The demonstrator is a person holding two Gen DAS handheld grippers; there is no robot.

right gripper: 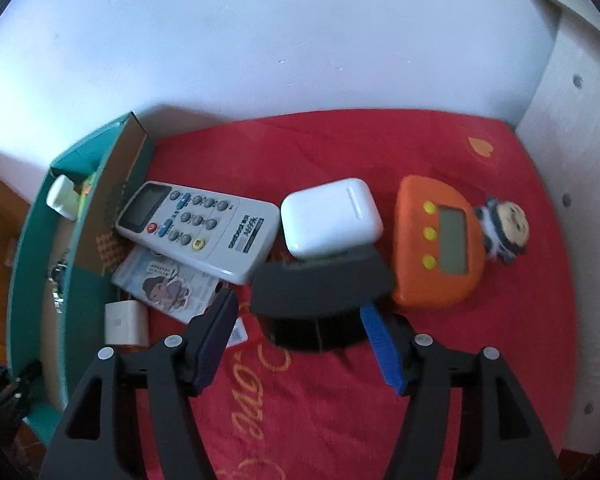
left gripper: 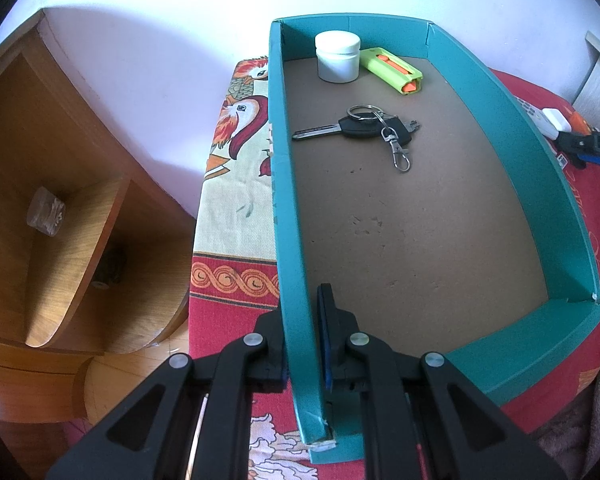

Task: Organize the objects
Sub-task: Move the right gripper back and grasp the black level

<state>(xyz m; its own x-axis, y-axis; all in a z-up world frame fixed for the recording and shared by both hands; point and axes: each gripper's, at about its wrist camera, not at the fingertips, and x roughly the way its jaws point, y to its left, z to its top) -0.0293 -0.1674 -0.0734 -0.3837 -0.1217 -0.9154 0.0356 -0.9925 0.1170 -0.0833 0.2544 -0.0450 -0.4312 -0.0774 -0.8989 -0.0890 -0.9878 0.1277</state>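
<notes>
My left gripper (left gripper: 305,340) is shut on the left wall of a teal cardboard box (left gripper: 290,200). Inside the box lie a white jar (left gripper: 337,56), a green and orange utility knife (left gripper: 392,70) and a black key on a ring (left gripper: 360,128). My right gripper (right gripper: 300,316) is open above the red cloth, its fingers either side of a black object (right gripper: 320,284). Beyond it lie a white earbuds case (right gripper: 330,216), a white remote (right gripper: 198,230), an orange timer (right gripper: 436,240), a small doll figure (right gripper: 504,230), a cartoon card (right gripper: 166,286) and a white charger (right gripper: 124,324).
The teal box shows at the left in the right wrist view (right gripper: 40,240). A wooden shelf unit (left gripper: 60,220) stands left of the table, holding a clear container (left gripper: 46,212). White walls are behind, and a pale wooden panel (right gripper: 572,200) stands at the right.
</notes>
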